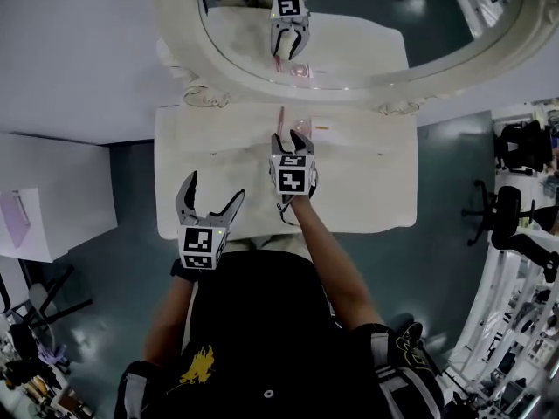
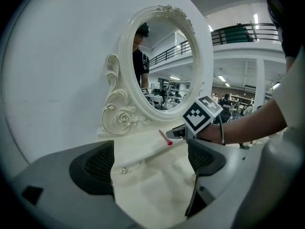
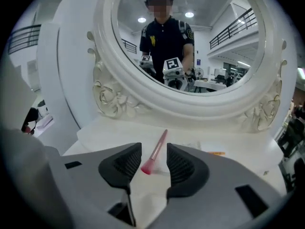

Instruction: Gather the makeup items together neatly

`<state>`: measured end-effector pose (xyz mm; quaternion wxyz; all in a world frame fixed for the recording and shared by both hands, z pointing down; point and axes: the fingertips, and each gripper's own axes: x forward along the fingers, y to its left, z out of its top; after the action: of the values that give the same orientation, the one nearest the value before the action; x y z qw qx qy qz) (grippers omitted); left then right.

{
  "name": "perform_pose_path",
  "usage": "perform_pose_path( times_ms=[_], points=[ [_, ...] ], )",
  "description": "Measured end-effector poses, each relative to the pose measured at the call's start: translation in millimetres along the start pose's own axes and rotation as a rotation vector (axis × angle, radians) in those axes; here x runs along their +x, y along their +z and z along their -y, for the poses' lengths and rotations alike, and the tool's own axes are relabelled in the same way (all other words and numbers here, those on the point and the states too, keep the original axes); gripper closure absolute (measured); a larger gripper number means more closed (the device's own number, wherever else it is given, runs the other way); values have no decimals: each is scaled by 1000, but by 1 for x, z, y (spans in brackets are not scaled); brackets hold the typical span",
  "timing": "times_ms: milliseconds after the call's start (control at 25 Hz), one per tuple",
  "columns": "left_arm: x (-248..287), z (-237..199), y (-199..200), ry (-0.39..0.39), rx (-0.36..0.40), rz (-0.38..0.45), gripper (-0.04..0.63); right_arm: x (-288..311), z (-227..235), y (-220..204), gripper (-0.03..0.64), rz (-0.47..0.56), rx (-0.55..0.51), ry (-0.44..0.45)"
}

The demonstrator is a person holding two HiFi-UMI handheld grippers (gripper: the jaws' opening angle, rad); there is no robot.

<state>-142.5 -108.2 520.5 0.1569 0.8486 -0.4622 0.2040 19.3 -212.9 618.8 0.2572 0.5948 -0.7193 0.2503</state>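
A pink makeup brush [image 3: 155, 152] lies on the white vanity table [image 1: 367, 190], handle pointing toward the mirror, bristle end nearest me. My right gripper [image 3: 150, 162] straddles its bristle end with the jaws narrowed; a small gap shows on each side, so the pads are not pressing it. In the head view the right gripper [image 1: 289, 140] sits just short of the brush [image 1: 281, 119]. My left gripper [image 1: 215, 188] hovers over the table's front left, wide open with nothing in it. From the left gripper view I see the brush [image 2: 166, 138] and the right gripper [image 2: 180, 131] beyond my open left jaws.
A large oval mirror [image 1: 349, 24] in an ornate white frame [image 3: 114, 101] rises at the table's back. A small clear packet with an orange mark [image 3: 215, 152] lies right of the brush. Shelving and a chair [image 1: 511, 208] stand to the right.
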Motion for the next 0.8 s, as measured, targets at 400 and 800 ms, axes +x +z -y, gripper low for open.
perform_pose_path(
  times_ms=[400, 800],
  points=[
    [3, -7, -5, -57, -16, -8, 103, 27, 5, -17, 555, -130, 38, -71],
    [12, 10, 7, -81, -9, 7, 103, 16, 11, -17, 555, -99, 117, -107]
  ],
)
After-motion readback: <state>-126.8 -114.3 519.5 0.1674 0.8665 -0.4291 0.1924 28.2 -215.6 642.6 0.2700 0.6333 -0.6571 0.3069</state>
